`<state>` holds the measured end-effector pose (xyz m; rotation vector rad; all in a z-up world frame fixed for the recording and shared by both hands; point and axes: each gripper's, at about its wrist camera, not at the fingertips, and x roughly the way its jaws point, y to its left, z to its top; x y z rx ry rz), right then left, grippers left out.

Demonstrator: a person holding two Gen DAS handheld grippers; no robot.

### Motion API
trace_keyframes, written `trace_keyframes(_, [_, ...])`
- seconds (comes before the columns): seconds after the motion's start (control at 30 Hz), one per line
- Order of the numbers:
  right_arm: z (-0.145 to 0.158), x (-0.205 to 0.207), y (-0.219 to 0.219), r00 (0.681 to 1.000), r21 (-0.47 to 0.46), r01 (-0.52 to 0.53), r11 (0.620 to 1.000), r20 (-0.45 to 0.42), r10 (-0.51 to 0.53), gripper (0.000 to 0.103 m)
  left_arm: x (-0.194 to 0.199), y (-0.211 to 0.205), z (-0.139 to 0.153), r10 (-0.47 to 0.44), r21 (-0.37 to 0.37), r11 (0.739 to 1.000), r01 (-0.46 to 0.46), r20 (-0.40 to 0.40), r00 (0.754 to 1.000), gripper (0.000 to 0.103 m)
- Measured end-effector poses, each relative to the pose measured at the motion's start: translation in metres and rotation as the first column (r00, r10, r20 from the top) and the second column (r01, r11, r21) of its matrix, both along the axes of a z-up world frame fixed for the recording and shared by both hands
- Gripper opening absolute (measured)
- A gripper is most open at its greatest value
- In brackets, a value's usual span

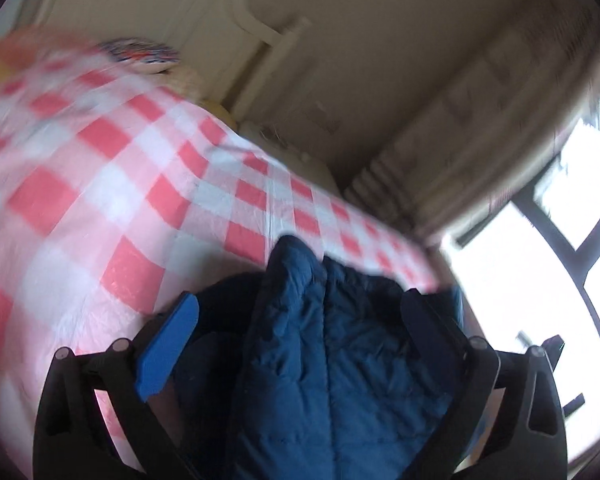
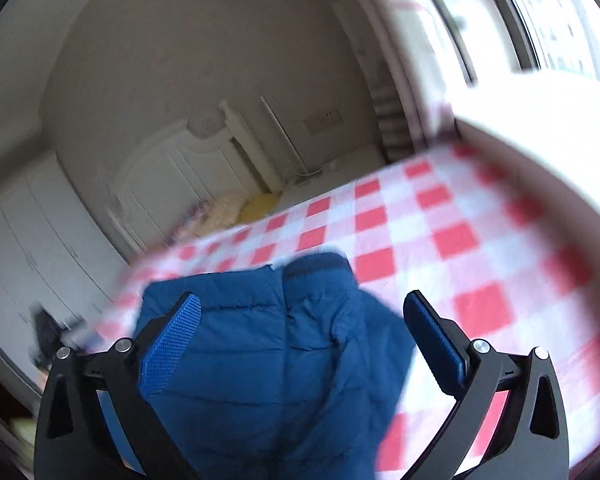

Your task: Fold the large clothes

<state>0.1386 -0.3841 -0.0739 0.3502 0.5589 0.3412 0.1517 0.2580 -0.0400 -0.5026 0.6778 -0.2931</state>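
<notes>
Roughly early | dark-blue quilted padded jacket (image 2: 284, 344) bunched on the red-and-white checked bed cover (image 2: 440, 240), no neat fold visible, most folding left | left gripper (image 1: 300, 344) jaws apart, jacket bulging between them, grip unclear | right gripper (image 2: 300, 336) jaws spread wide over jacket, clamping nothing | views blurred

No readable txt, labels, brands or nos. in either view. Both frames motion-blurred. Blue quilted jacket (image 1: 332, 360) shows stitching only, no logo/tag legible. Red-white checked sheet (image 2: 440, 240) is plain pattern. Patterned cushion (image 1: 140, 54) has colored print, too blurred to tell if lettering.
</notes>
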Motion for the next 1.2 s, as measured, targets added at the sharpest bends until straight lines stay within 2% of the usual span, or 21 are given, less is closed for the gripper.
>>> trace_keyframes(0.07, [-0.002, 0.009, 0.017, 0.999, -0.164, -0.021, 0.986, -0.038, 0.015, 0.099, 0.015, -0.02, -0.004, -0.047, 0.107, 0.993, 0.052, -0.05, 0.998, 0.1])
trace_keyframes(0.1, [-0.006, 0.016, 0.023, 0.998, -0.203, -0.038, 0.979, -0.063, 0.026, 0.099, 0.022, -0.027, -0.007, -0.056, 0.142, 0.988, 0.065, -0.071, 0.996, 0.1])
trace_keyframes(0.2, [-0.023, 0.042, 0.034, 0.989, -0.284, -0.073, 0.956, -0.142, 0.034, 0.099, 0.044, -0.041, -0.023, -0.091, 0.142, 0.984, 0.109, -0.13, 0.987, 0.1])
trace_keyframes(0.27, [-0.032, 0.057, 0.034, 0.982, -0.288, -0.091, 0.953, -0.183, 0.039, 0.099, 0.065, -0.047, -0.029, -0.111, 0.135, 0.982, 0.135, -0.174, 0.978, 0.1])
trace_keyframes(0.37, [-0.048, 0.089, 0.04, 0.971, -0.278, -0.124, 0.952, -0.231, 0.059, 0.098, 0.093, -0.055, -0.033, -0.119, 0.163, 0.974, 0.156, -0.215, 0.969, 0.1])
trace_keyframes(0.5, [-0.055, 0.118, 0.053, 0.958, -0.294, -0.159, 0.943, -0.278, 0.075, 0.098, 0.12, -0.064, -0.039, -0.136, 0.182, 0.965, 0.19, -0.273, 0.952, 0.1])
trace_keyframes(0.53, [-0.058, 0.123, 0.057, 0.955, -0.294, -0.166, 0.941, -0.285, 0.079, 0.093, 0.125, -0.066, -0.043, -0.146, 0.18, 0.963, 0.203, -0.286, 0.947, 0.099])
trace_keyframes(0.57, [-0.059, 0.125, 0.059, 0.955, -0.289, -0.171, 0.942, -0.285, 0.086, 0.086, 0.128, -0.07, -0.046, -0.157, 0.179, 0.96, 0.216, -0.292, 0.944, 0.094])
trace_keyframes(0.6, [-0.06, 0.127, 0.062, 0.955, -0.282, -0.175, 0.943, -0.283, 0.092, 0.068, 0.129, -0.075, -0.05, -0.178, 0.187, 0.953, 0.238, -0.292, 0.94, 0.088])
trace_keyframes(0.63, [-0.062, 0.126, 0.063, 0.955, -0.272, -0.182, 0.945, -0.28, 0.103, 0.053, 0.129, -0.079, -0.051, -0.192, 0.193, 0.947, 0.255, -0.294, 0.936, 0.062])
trace_keyframes(0.67, [-0.061, 0.124, 0.065, 0.959, -0.289, -0.169, 0.942, -0.269, 0.089, 0.048, 0.128, -0.085, -0.054, -0.188, 0.23, 0.938, 0.261, -0.297, 0.936, 0.031])
trace_keyframes(0.7, [-0.057, 0.118, 0.065, 0.968, -0.312, -0.149, 0.938, -0.242, 0.073, 0.034, 0.124, -0.089, -0.054, -0.169, 0.286, 0.924, 0.253, -0.288, 0.943, 0.019])
trace_keyframes(0.73, [-0.052, 0.111, 0.065, 0.974, -0.321, -0.133, 0.938, -0.219, 0.064, 0.028, 0.115, -0.092, -0.05, -0.157, 0.335, 0.912, 0.235, -0.244, 0.957, 0.011])
trace_keyframes(0.8, [-0.032, 0.087, 0.06, 0.991, -0.318, -0.073, 0.945, -0.128, 0.034, 0.025, 0.085, -0.088, -0.027, -0.142, 0.351, 0.92, 0.171, -0.108, 0.984, 0.01])
trace_keyframes(0.87, [-0.009, 0.06, 0.051, 0.999, -0.308, -0.016, 0.951, -0.044, 0.003, 0.023, 0.062, -0.077, -0.004, -0.116, 0.333, 0.935, 0.118, -0.027, 0.993, 0.009])
trace_keyframes(0.97, [0.031, 0.03, 0.043, 0.999, -0.267, 0.025, 0.963, 0.052, -0.011, 0.022, 0.028, -0.053, 0.042, -0.105, 0.224, 0.971, 0.082, 0.09, 0.99, 0.009])
trace_keyframes(1.03, [0.059, 0.022, 0.044, 0.995, -0.253, 0.04, 0.967, 0.099, -0.015, 0.022, 0.019, -0.045, 0.069, -0.102, 0.194, 0.978, 0.075, 0.132, 0.986, 0.009])
trace_keyframes(1.1, [0.078, 0.025, 0.046, 0.992, -0.234, 0.054, 0.971, 0.124, -0.025, 0.022, 0.024, -0.042, 0.086, -0.077, 0.196, 0.979, 0.048, 0.142, 0.987, 0.009])
trace_keyframes(1.2, [0.092, 0.049, 0.056, 0.991, -0.224, 0.075, 0.972, 0.122, -0.048, 0.022, 0.048, -0.043, 0.087, -0.018, 0.224, 0.975, -0.007, 0.108, 0.994, 0.01])
